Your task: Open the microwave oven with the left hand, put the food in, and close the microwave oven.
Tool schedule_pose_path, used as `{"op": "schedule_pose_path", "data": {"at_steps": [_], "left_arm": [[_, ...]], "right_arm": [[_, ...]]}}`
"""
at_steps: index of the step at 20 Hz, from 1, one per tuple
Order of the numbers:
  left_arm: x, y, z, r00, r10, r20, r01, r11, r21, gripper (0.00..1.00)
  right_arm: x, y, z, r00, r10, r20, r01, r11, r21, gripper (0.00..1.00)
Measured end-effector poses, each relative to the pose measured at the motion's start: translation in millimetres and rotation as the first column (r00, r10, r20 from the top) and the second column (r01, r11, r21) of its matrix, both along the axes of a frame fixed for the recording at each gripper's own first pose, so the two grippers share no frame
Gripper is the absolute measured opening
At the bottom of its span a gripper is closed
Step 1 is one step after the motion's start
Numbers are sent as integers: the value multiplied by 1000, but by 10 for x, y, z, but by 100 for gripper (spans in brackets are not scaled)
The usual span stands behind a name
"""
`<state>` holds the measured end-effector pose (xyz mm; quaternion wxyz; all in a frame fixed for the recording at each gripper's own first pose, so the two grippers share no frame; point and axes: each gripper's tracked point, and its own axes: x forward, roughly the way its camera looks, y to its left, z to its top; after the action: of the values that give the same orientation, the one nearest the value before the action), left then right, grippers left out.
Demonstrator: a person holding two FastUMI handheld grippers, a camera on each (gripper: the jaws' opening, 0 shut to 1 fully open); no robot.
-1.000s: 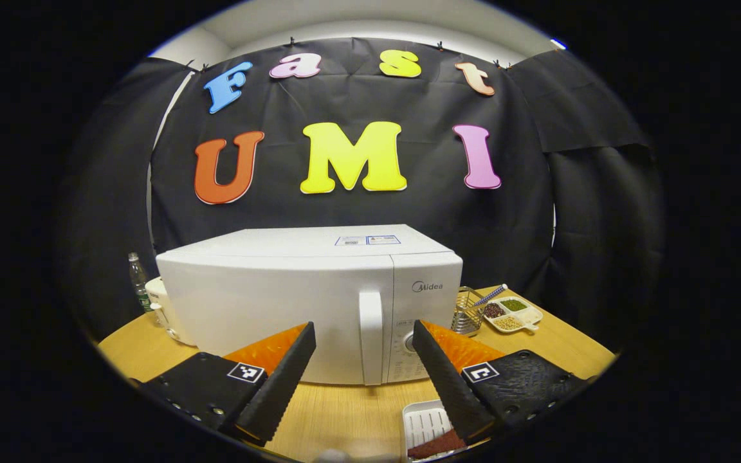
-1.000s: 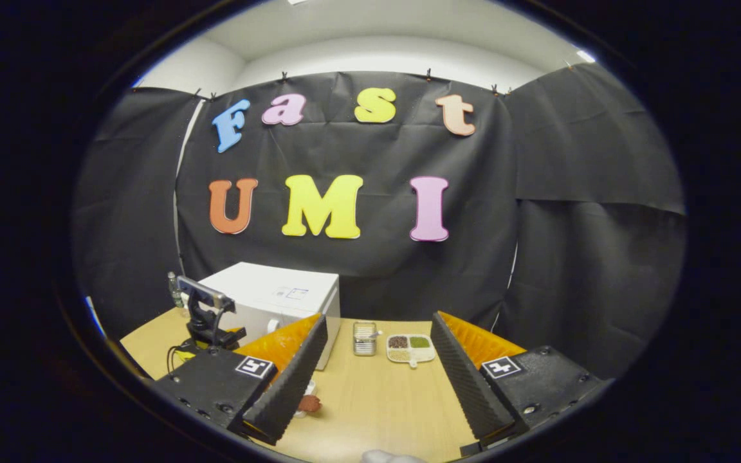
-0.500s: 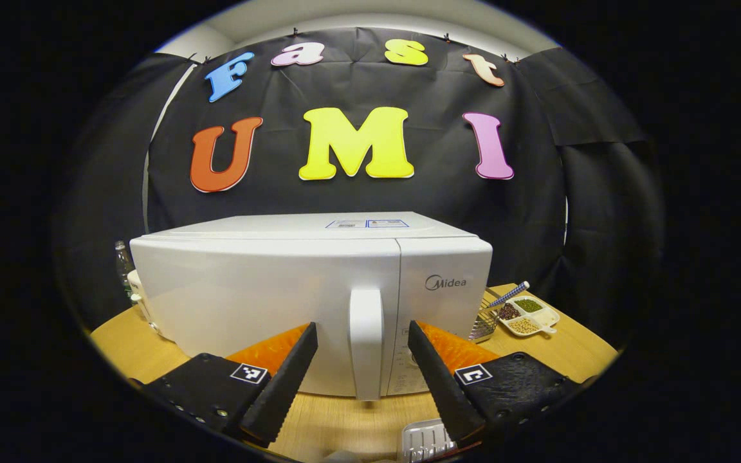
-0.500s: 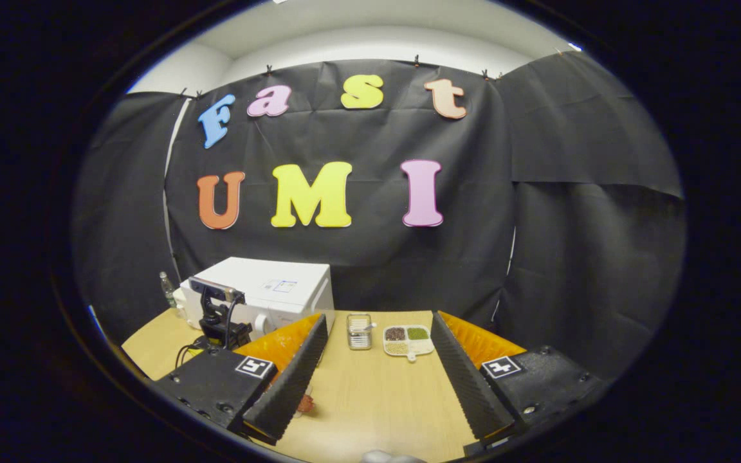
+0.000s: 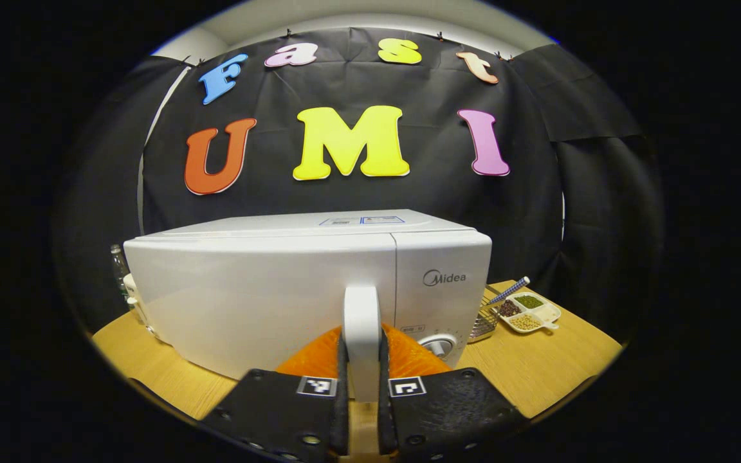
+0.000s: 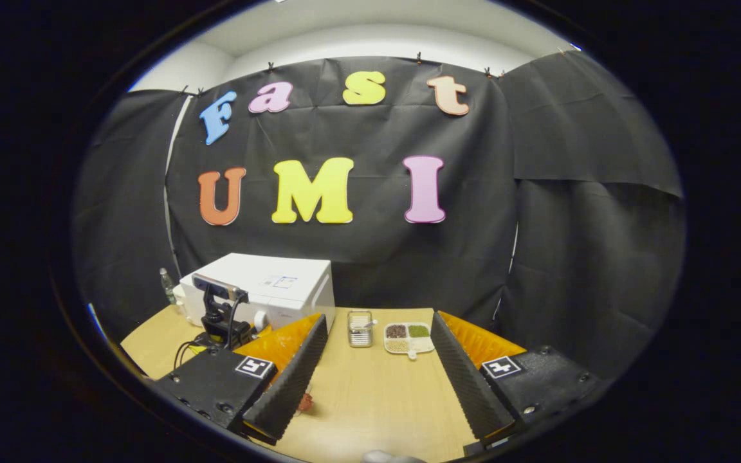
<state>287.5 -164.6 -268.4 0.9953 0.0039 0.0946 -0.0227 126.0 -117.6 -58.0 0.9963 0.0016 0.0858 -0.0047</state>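
With our left gripper clamped on the microwave handle and right gripper wide open, empty, we risk dragging the oven if we pull off the hinge arc.

Wooden table: microwave, wire basket, divided dish, bottle.
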Motion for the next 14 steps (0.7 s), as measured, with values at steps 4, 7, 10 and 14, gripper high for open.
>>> {"op": "schedule_pose_path", "data": {"at_steps": [4, 7, 10, 14], "left_arm": [[8, -3, 4, 1000, 1, 1, -1, 1000, 0, 9], [2, 1, 12, 1000, 0, -6, 0, 1000, -3, 10], [-13, 2, 12, 1000, -9, -13, 9, 1000, -7, 10], [-18, 1, 11, 999, -24, -26, 24, 1000, -13, 9]], "right_arm": [[-11, -1, 14, 1000, -4, 3, 4, 1000, 3, 100], [-32, 5, 19, 1000, -4, 6, 4, 1000, -5, 100], [-48, 26, 32, 1000, -1, 8, 1, 1000, -4, 100], [-71, 77, 66, 1000, 7, 15, -7, 1000, -12, 100]]}}
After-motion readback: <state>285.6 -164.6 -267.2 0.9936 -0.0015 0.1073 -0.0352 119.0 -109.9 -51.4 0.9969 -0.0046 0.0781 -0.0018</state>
